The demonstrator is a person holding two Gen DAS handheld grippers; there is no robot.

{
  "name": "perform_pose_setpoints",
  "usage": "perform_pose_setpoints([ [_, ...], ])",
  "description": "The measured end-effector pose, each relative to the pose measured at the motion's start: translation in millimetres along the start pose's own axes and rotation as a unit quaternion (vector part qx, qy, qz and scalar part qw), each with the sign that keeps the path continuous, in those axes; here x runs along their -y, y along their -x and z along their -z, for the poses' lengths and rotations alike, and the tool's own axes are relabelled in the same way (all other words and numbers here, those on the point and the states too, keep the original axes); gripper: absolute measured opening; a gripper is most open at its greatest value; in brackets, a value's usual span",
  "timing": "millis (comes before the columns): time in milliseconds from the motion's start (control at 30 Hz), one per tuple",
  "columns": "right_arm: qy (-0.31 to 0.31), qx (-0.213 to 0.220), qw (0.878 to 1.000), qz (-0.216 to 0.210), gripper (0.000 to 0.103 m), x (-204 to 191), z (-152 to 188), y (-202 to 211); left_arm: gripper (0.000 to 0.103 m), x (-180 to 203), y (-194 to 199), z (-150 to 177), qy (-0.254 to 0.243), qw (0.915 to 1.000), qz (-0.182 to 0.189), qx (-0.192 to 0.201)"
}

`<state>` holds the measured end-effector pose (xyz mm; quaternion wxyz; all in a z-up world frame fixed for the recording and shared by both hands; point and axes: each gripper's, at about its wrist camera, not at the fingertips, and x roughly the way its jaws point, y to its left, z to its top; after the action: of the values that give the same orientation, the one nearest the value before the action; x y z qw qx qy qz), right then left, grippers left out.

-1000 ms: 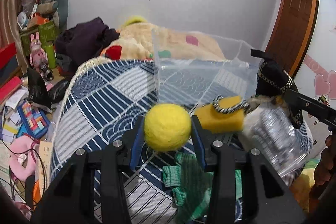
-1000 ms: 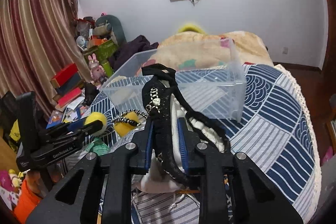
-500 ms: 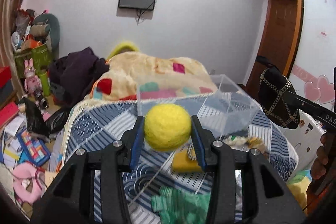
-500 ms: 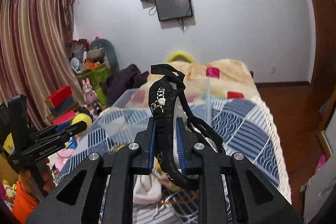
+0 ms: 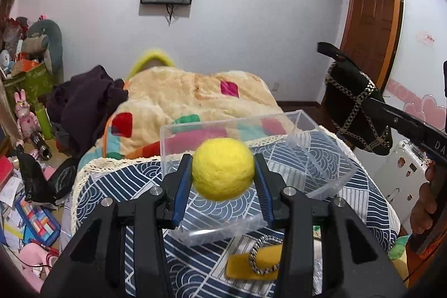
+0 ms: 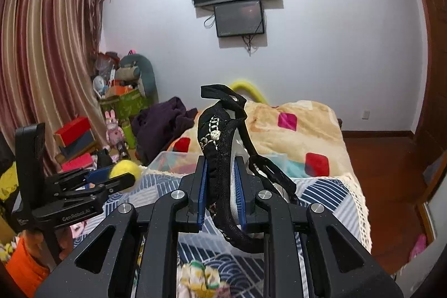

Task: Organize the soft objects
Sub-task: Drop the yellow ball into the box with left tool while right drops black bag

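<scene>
My left gripper point(image 5: 223, 178) is shut on a yellow felt ball point(image 5: 223, 169) and holds it above the clear plastic bin point(image 5: 329, 186) on the blue patterned cloth. The ball also shows in the right wrist view point(image 6: 124, 171). My right gripper point(image 6: 220, 192) is shut on a black fabric piece with gold chain trim point(image 6: 220, 147), raised above the bin's far end point(image 6: 167, 158). That black piece shows at the right in the left wrist view point(image 5: 354, 113).
A yellow sponge with a braided ring point(image 5: 259, 260) lies on the cloth point(image 5: 111, 186) in front of the bin. A small patterned cloth item point(image 6: 201, 278) lies below my right gripper. A beige blanket point(image 5: 190, 94) and dark clothes point(image 5: 86, 99) lie behind; clutter fills the floor at left.
Both grippers have risen with their loads and moved over the bin. The sponge and green cloth have dropped lower in view.
</scene>
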<state>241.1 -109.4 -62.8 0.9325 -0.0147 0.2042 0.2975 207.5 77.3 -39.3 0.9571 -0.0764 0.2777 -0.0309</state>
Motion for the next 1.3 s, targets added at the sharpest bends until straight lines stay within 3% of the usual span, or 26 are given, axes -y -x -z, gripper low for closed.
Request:
perform_pose_setpoints([
  [267, 0.009, -0.093, 0.996, -0.004, 0.016, 3.6, 12.0, -56.6, 0.043, -5.1, -49.7, 0.5, -0.012, 0.9978, -0.006, -0.065],
  [600, 0.010, -0.183, 0.983, -0.019, 0.018, 11.0, 24.8, -86.3, 0.043, -3.0, -84.2, 7.1, -0.016, 0.9934, -0.006, -0.114],
  [933, 0.022, -0.165, 0.986, -0.024, 0.022, 5.5, 17.5, -68.7, 0.058, -1.4, -64.9, 4.1, -0.016, 0.9944, 0.002, -0.104],
  [1000, 0.024, -0.150, 0.988, -0.020, 0.031, 4.8, 13.8, -59.5, 0.059, 0.3, -55.6, 2.4, -0.020, 0.9951, 0.005, -0.097],
  [1067, 0.024, -0.126, 0.992, -0.014, 0.048, 5.0, 10.8, -44.9, 0.062, 2.8, -44.5, 2.1, -0.026, 0.9958, 0.005, -0.088],
  [1300, 0.022, -0.081, 0.996, -0.013, 0.066, 4.6, 10.6, -6.2, 0.074, 14.0, -1.3, 12.8, -0.046, 0.9972, 0.006, -0.058],
])
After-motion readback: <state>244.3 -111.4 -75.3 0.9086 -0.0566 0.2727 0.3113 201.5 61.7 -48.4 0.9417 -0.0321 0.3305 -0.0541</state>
